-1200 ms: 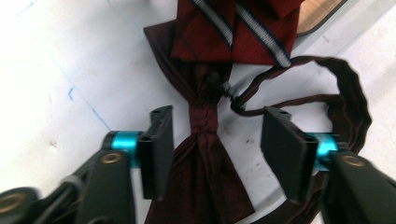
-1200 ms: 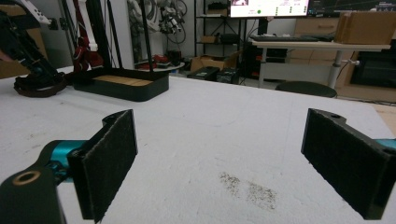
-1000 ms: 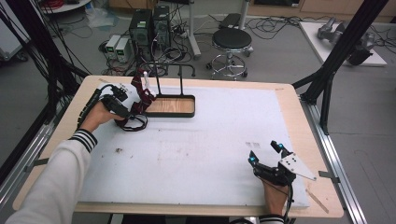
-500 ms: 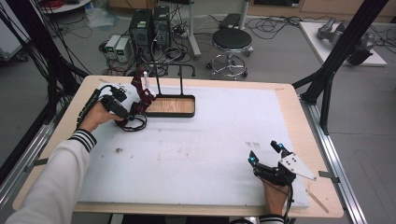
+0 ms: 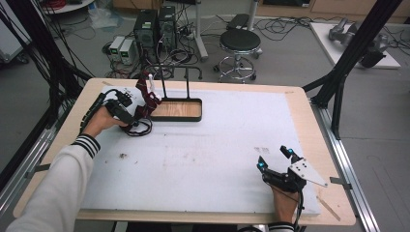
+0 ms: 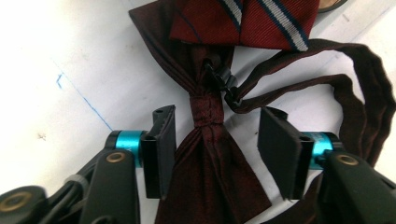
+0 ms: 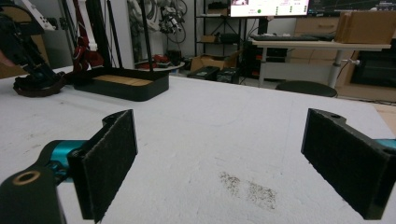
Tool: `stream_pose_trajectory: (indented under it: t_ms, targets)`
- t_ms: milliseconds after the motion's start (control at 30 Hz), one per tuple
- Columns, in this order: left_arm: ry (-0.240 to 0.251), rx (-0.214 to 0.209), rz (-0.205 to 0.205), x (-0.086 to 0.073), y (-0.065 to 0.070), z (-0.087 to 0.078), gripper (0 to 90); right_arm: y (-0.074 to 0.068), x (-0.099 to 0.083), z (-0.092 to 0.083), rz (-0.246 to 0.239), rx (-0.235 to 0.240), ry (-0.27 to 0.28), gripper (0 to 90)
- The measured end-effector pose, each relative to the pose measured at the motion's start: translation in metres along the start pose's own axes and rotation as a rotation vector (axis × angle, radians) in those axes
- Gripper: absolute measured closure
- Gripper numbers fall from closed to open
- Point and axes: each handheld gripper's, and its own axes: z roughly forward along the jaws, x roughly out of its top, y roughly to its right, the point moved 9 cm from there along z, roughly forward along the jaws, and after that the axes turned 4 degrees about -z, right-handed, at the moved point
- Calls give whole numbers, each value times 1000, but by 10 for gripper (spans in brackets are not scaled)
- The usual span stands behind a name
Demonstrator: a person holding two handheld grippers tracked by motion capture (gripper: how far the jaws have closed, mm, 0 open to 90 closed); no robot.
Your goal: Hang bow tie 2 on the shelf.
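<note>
Left gripper [image 6: 212, 140], jaws just closing, straddles a bow tie [image 6: 210, 121] cut off below; right gripper [image 7: 224, 163] gapes empty.

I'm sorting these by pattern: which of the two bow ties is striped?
The upper bow tie, red with white and navy stripes. The plain dark maroon bow tie lies between the left gripper jaws.
</note>
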Motion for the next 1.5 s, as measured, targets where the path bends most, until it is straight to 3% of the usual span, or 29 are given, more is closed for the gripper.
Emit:
stream_pose_trajectory:
  t_ms: [400,800,1033,1067,1167,1500]
  targets:
    - [-9,5,-5,-1,0,-1,742,0,0,0,-6,-1,-1,97]
    - [18,22,-25,-3,0,-5,776,-1,0,0,1,2,-5,97]
    - [79,43,-39,-1,0,-21,776,-1,0,0,0,3,-4,97]
    - [101,65,-41,-1,-2,-25,776,-1,0,0,-2,3,-4,97]
    - [139,78,-60,-3,-2,-32,776,-1,0,0,-2,4,-4,97]
    - [199,123,-89,-10,-5,-50,776,-1,0,0,-5,5,-1,97]
